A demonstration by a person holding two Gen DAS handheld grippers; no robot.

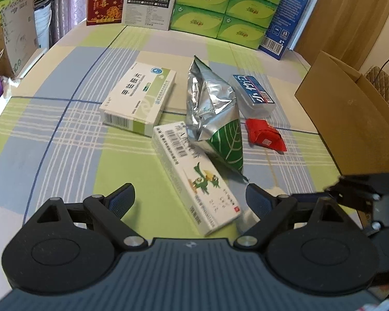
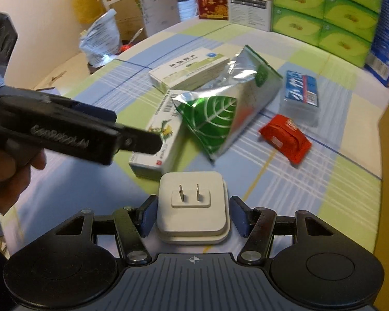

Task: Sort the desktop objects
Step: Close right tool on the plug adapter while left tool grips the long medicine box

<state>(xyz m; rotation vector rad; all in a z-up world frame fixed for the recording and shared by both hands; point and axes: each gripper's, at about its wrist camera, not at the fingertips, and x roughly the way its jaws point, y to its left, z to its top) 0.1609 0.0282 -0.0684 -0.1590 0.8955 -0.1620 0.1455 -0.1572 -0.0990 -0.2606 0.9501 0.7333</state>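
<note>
From my left wrist camera, my left gripper (image 1: 190, 197) has its fingers spread wide with nothing held. They hover over the near end of a long white box (image 1: 192, 176) with a green plant picture, which lies on the plaid surface (image 1: 64, 140). A silver and green foil pouch (image 1: 212, 114) leans over the box's far end. Beyond it to the left lies a white and green medicine box (image 1: 138, 98). To the right are a clear case with a blue label (image 1: 252, 96) and a red packet (image 1: 265, 134). An open cardboard box (image 1: 350, 108) stands at the right edge.

From my right wrist camera, my right gripper (image 2: 193, 215) has its fingers either side of a white plug adapter (image 2: 193, 207), prongs facing up; whether the pads touch it I cannot tell. The adapter sits just in front of the long white box (image 2: 158, 145). My left gripper (image 2: 132, 137) shows at the left, held in a hand (image 2: 10, 178).
</note>
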